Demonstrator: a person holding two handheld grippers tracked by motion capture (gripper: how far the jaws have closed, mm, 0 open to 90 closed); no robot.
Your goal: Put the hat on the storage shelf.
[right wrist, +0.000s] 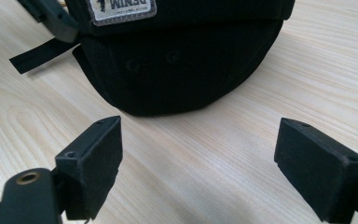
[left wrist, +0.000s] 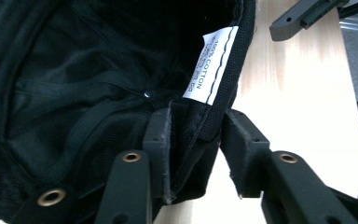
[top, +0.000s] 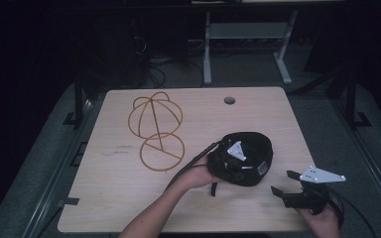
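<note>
From above, I see my left gripper (top: 230, 166) on the black cotton cap (top: 250, 156), right of the yellow cap outline (top: 156, 131). Its own view shows it clenched on the cap's rim (left wrist: 200, 126). My right gripper (right wrist: 198, 163) gapes released just before the cap.

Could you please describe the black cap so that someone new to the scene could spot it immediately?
On the wooden table, look right of the yellow wire frame. The black cap lies there upside down, its rim between the left gripper jaws; a white cotton label marks its inside.
</note>
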